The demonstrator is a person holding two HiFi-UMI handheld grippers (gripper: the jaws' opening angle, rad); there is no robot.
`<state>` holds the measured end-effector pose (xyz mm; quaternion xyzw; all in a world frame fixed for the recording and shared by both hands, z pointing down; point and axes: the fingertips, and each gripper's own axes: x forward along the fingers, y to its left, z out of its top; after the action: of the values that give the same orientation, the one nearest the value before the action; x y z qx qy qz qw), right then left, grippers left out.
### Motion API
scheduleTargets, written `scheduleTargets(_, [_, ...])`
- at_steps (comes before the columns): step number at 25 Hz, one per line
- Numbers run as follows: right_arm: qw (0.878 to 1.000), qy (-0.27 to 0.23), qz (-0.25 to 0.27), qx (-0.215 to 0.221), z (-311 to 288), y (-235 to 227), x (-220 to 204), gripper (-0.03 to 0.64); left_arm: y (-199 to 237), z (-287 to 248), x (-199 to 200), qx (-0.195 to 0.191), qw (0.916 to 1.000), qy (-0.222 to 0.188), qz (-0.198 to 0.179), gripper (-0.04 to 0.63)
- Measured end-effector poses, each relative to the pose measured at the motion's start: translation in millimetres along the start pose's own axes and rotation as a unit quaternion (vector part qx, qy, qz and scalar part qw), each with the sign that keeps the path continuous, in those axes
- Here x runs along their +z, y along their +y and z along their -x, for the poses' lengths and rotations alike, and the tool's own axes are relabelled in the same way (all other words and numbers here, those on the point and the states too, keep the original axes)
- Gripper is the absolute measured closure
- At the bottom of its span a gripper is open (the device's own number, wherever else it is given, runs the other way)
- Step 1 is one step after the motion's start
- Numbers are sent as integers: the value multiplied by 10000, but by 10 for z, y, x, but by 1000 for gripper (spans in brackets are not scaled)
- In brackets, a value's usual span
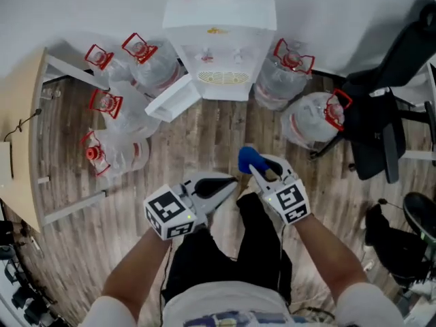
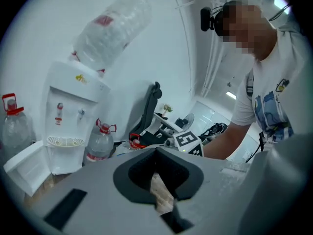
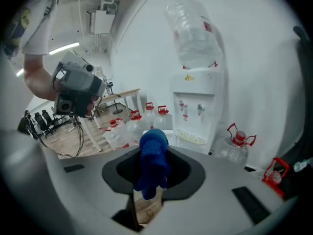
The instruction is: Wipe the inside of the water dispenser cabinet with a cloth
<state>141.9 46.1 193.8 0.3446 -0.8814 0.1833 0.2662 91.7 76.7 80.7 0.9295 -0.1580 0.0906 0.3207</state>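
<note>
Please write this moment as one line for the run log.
stage: before wiping | left gripper: shut, empty | right gripper: shut on blue cloth | water dispenser: cabinet door open, not yet reached

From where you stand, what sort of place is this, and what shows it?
Probably an office or workroom: a water dispenser, spare water jugs beside it, and a black office chair.

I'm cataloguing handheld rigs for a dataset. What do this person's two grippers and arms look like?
The left gripper and the right gripper are both light grey plastic. Each has long jaws that taper to a point around a dark inner notch. Each carries a cube with black-and-white square markers at its rear. The forearms are bare below short white sleeves.
</note>
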Motion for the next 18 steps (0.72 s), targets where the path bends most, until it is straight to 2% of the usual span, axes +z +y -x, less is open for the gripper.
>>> scheduleTargets(5, [9982, -414, -229, -370, 724, 676, 316, 522, -677, 717, 33, 50, 9991, 59, -417, 594])
scheduleTargets(12, [9929, -874, -375, -710, 1542, 2089, 605, 522, -1638, 1868, -297, 38, 9967, 394, -704, 594])
scheduleTargets(18, [9892, -1173, -372, -794, 2030, 2889, 819, 522, -2212, 2516, -453, 150, 9968, 400, -680, 594])
